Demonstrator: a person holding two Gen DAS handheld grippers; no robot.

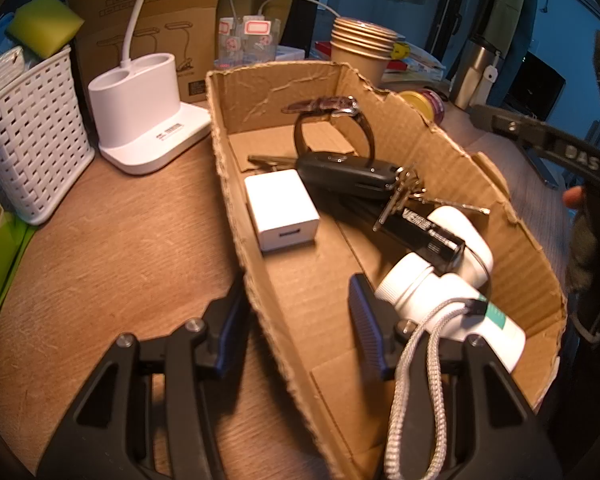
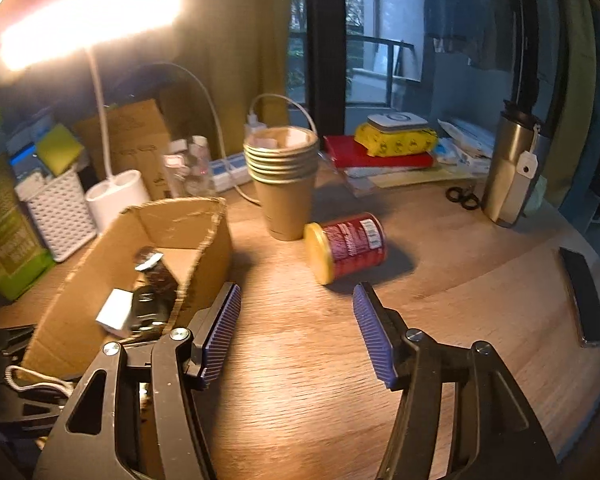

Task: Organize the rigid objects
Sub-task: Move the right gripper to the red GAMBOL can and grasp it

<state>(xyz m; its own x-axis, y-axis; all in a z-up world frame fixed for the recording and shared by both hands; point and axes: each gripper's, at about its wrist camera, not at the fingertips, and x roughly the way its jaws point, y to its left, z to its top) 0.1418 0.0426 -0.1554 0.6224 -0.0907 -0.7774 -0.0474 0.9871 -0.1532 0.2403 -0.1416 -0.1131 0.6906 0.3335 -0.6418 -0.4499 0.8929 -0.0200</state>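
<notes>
We found the cardboard box lying on the wooden desk, its torn wall standing between the fingers of the left gripper, one finger outside and one inside; whether the pads pressed the wall we could not tell. Inside lay a white charger cube, a black car key with its key ring, a wristwatch against the far wall, a white pill bottle and a black battery. The right gripper hung over bare desk just beside the box, jaws apart with nothing between them. Beyond it a red can lay on its side near stacked paper cups.
</notes>
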